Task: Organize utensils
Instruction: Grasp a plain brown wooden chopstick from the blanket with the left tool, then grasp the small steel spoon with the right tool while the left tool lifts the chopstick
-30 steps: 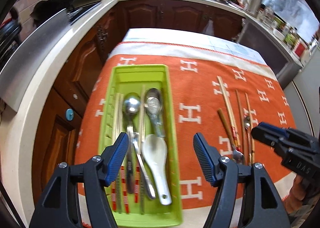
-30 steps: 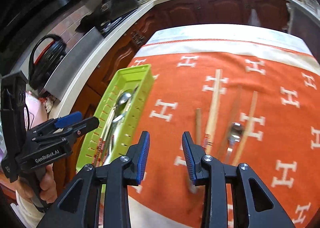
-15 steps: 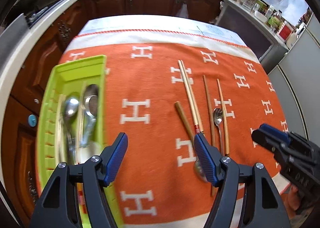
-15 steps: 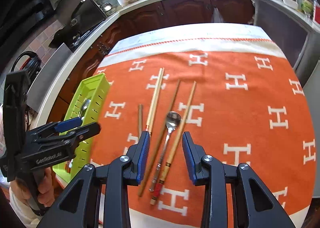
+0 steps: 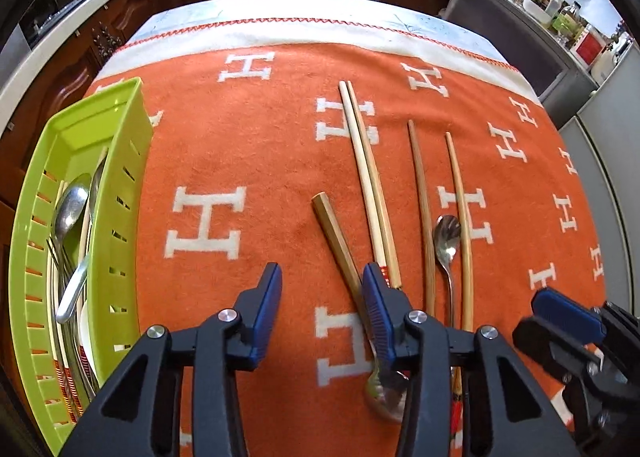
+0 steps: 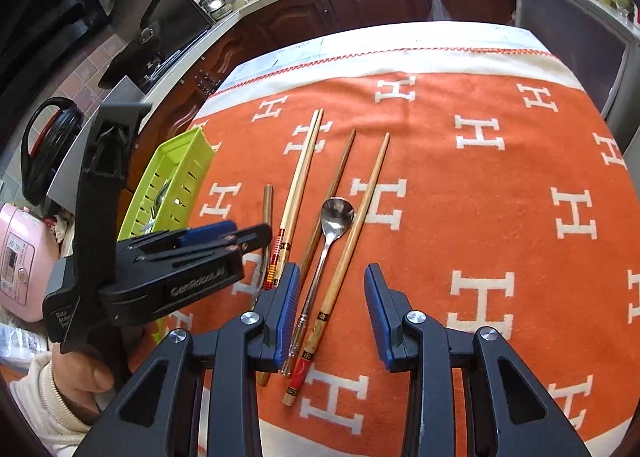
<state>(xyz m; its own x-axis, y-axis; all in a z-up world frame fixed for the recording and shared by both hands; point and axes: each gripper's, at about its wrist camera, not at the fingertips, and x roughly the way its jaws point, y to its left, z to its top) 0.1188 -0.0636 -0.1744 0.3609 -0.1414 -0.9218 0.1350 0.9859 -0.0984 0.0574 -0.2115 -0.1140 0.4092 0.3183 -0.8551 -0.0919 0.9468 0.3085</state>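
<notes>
A green slotted tray (image 5: 116, 161) at the left holds several spoons (image 5: 72, 209) and chopsticks. On the orange cloth (image 5: 240, 137) lie a wooden-handled spoon (image 5: 340, 241), a pale chopstick pair (image 5: 368, 177), a dark chopstick (image 5: 420, 197), a metal spoon (image 5: 446, 241) and a tan chopstick (image 5: 460, 217). My left gripper (image 5: 322, 313) is closing. The wooden handle lies below, close to its right finger, and no pad presses on it. My right gripper (image 6: 332, 309) stands open above the metal spoon (image 6: 337, 213) and the tan chopstick (image 6: 360, 217).
The tray (image 6: 180, 173) sits at the cloth's left edge, beyond my left gripper (image 6: 240, 235) and the hand (image 6: 80, 373) that holds it. A pink cooker (image 6: 20, 257) stands at the far left. Dark cabinets and counters ring the table.
My left gripper has moved from above the tray rightward and down to the loose utensils, and its jaws have narrowed. My right gripper has shifted right over the spoon and chopstick.
</notes>
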